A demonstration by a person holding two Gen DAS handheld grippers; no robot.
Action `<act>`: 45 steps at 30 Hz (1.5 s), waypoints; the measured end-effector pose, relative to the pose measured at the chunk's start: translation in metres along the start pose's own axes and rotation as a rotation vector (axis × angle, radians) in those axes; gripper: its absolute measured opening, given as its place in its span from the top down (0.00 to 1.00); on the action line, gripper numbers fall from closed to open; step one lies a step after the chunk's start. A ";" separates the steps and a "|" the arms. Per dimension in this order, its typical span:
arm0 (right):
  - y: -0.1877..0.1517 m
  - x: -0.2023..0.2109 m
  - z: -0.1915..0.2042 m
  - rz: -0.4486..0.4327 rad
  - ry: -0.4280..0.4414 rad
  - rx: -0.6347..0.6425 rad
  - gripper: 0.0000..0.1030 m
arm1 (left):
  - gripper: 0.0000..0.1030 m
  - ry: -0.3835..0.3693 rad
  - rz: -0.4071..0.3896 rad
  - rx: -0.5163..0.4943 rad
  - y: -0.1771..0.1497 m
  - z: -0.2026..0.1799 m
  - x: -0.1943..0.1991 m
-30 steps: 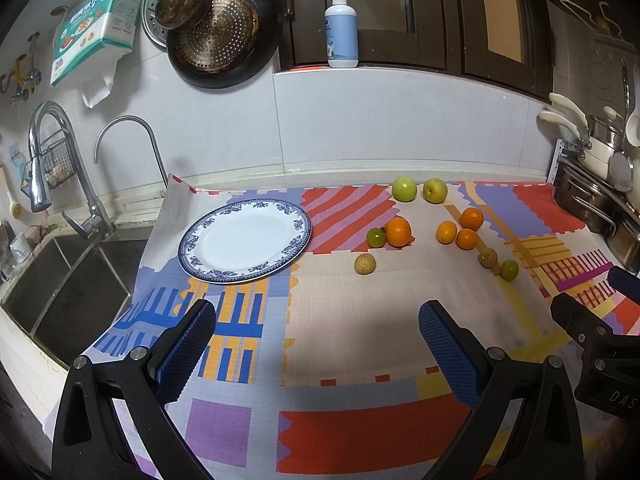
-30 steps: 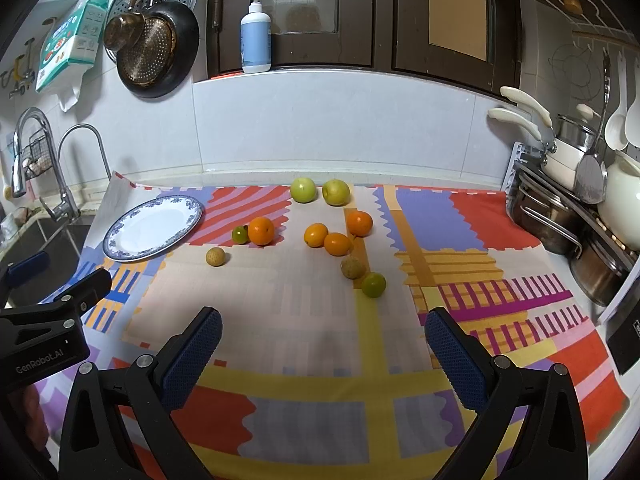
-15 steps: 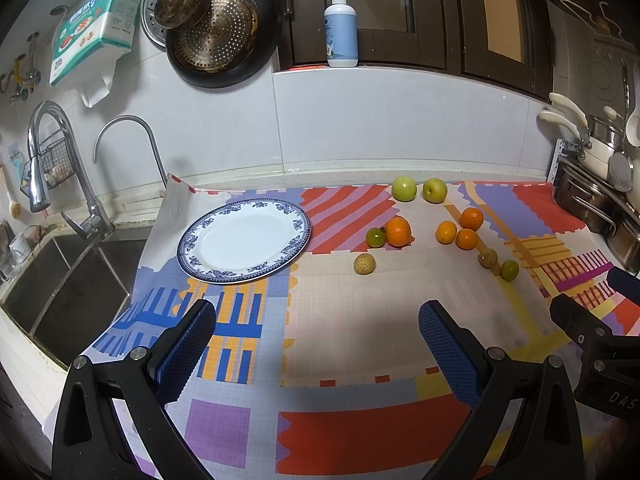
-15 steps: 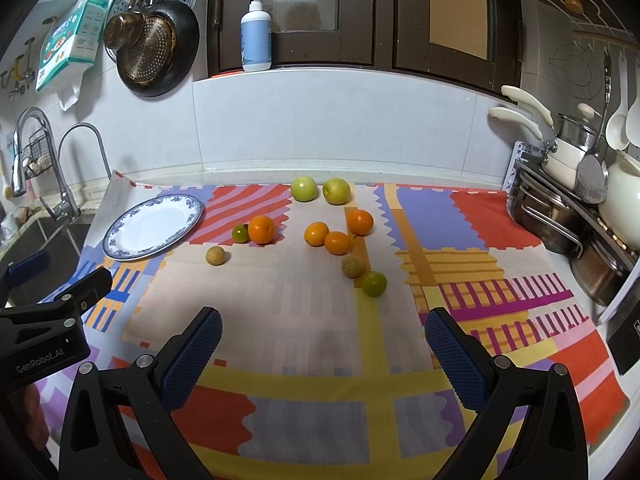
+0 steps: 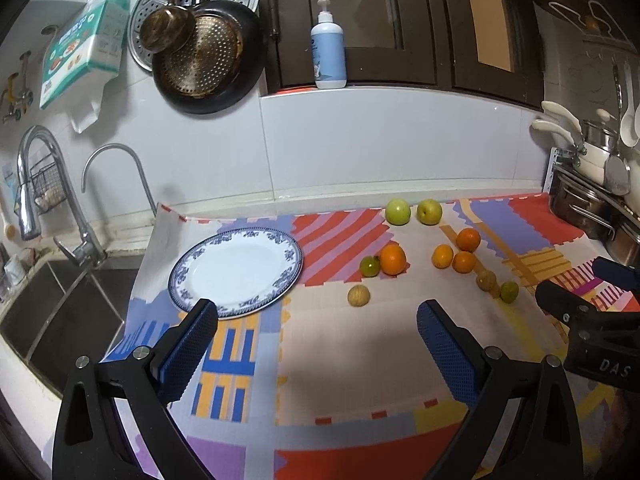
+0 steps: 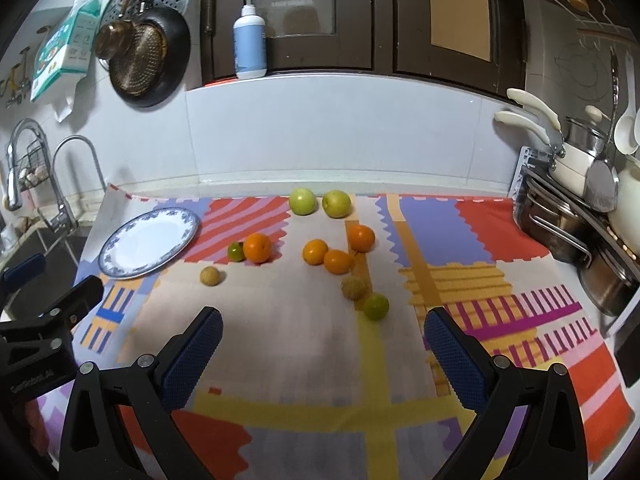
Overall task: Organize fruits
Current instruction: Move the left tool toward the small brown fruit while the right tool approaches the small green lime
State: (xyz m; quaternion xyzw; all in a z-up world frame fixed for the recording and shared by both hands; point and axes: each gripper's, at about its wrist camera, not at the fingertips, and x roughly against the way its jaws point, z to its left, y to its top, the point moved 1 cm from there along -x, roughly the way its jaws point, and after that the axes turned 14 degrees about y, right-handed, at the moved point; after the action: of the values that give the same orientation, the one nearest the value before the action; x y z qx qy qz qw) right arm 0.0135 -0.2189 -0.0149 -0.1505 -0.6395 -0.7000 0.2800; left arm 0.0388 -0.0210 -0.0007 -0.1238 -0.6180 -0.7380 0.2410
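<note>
Several fruits lie loose on a colourful mat: two green apples at the back, several oranges, small green limes and tan round fruits. A blue-rimmed white plate sits empty at the mat's left. My left gripper is open and empty, near the front edge, short of the plate and fruits. My right gripper is open and empty, just in front of a lime and a tan fruit. The plate also shows in the right wrist view.
A sink with taps lies left of the mat. Steel pots and utensils stand at the right edge. Pans hang on the back wall, and a soap bottle stands on the ledge.
</note>
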 end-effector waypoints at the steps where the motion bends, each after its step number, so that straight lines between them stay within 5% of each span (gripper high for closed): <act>1: 0.001 -0.004 -0.003 0.005 -0.002 -0.004 0.05 | 0.04 0.001 0.000 -0.004 0.001 -0.001 -0.003; 22: 0.000 -0.077 -0.050 0.151 -0.017 -0.195 0.25 | 0.28 -0.026 0.086 -0.064 0.007 -0.040 -0.079; 45: -0.011 -0.128 -0.081 0.248 -0.088 -0.260 0.51 | 0.51 -0.071 0.234 -0.118 -0.004 -0.073 -0.152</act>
State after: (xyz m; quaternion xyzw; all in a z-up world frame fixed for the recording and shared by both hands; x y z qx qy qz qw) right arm 0.1210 -0.2722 -0.1070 -0.2936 -0.5318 -0.7296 0.3142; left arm 0.1748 -0.0611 -0.0923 -0.2352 -0.5631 -0.7350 0.2957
